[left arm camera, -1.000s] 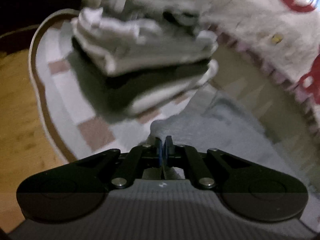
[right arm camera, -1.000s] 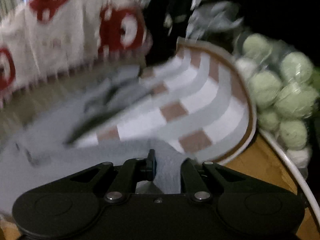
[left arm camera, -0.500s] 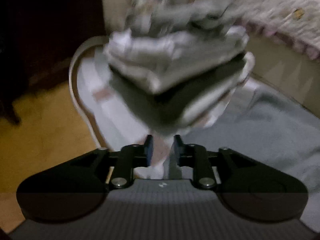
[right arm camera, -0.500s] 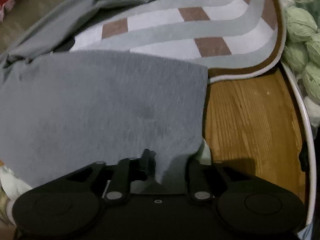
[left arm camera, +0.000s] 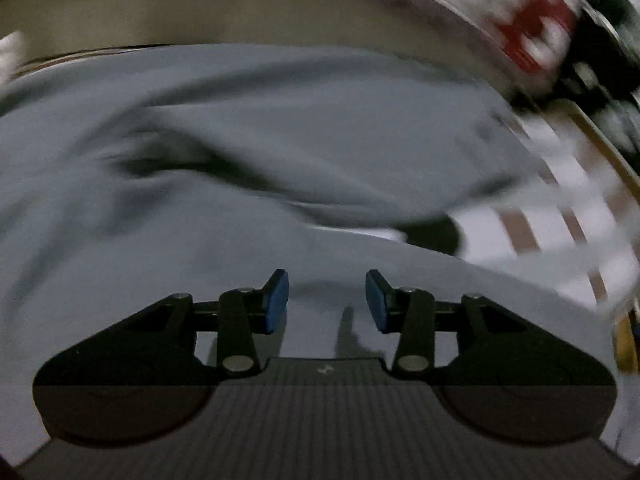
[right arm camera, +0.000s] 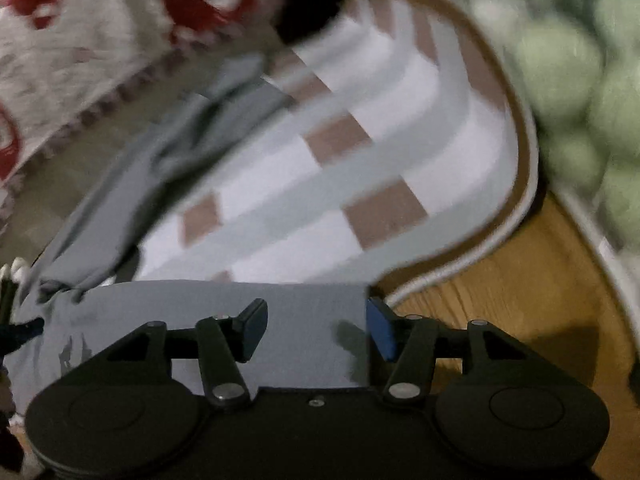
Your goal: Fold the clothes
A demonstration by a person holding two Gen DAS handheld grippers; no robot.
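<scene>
The rug (right arm camera: 360, 184), striped in white, grey and brown blocks, is stretching out ahead of the right jaws and curving away to their right, where the wooden floor (right arm camera: 500, 300) is showing. The grey garment (left arm camera: 280, 152) is filling nearly everything in front of the left jaws, rumpled with a deep fold running across it; its flat lower edge (right arm camera: 304, 320) is lying directly under and between the right jaws, with a bunched part trailing off ahead to their left. A white blanket with red shapes (right arm camera: 80, 40) is sitting far ahead and left of the right jaws. Pale green balls (right arm camera: 568, 80) are blurring past on the far right. The left gripper (left arm camera: 326, 300) is hanging wide apart over the cloth, gripping nothing. The right gripper (right arm camera: 316, 326) is also spread wide, holding nothing.
</scene>
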